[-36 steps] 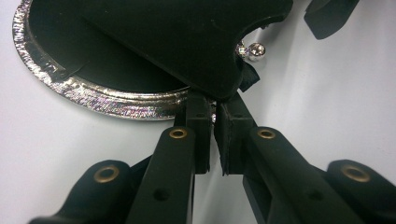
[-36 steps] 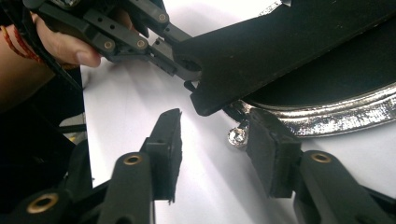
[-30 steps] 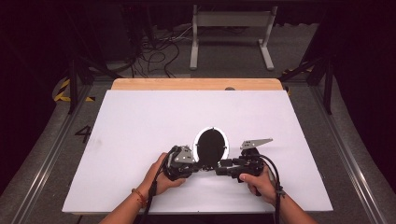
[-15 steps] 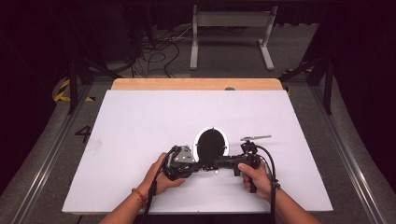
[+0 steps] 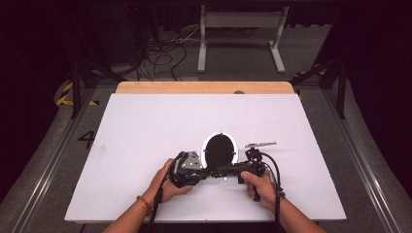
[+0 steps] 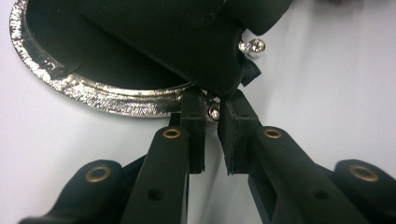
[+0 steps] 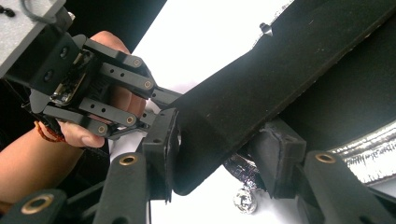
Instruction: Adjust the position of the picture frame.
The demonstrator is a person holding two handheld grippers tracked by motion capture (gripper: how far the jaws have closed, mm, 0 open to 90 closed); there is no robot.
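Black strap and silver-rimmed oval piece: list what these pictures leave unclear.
- High view: the black strap is too small to make out between the left hand-held gripper and the right hand-held gripper.
- Left gripper view: the strap covers part of the silver-rimmed oval piece; the top edge cuts it off.
- Right gripper view: the strap hides whatever the small silver ball hangs from.

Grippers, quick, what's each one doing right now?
Left gripper: shut on the small silver fitting.
Right gripper: jaws closing around the black strap.
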